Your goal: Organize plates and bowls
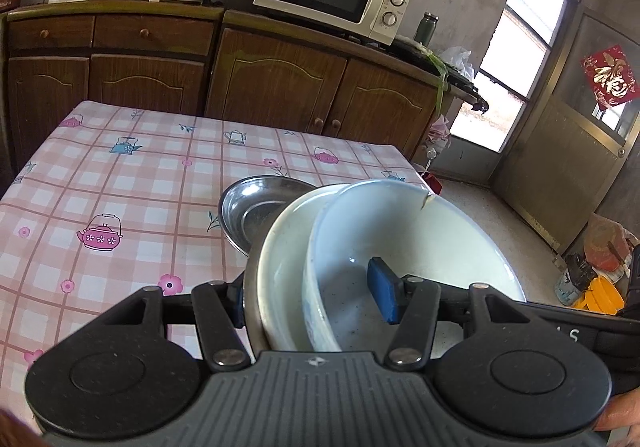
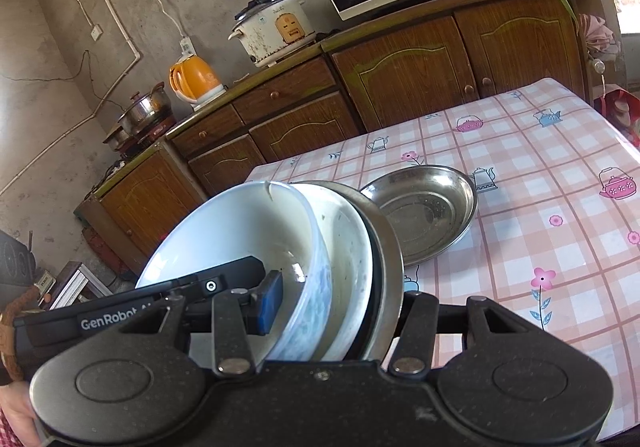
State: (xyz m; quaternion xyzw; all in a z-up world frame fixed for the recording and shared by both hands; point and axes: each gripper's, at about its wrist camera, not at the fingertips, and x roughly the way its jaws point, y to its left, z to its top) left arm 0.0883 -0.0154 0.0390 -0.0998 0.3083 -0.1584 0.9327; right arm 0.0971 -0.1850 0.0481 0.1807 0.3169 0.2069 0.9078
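Above the tabletop (image 1: 100,175), both grippers' jaws clamp the nested stack of bowls (image 1: 360,247) from opposite rims, so keep it level while carrying toward the steel plate (image 1: 256,207).

Only 1 steel dish (image 2: 424,209) interrupts the broad bare tablecloth (image 2: 540,183).
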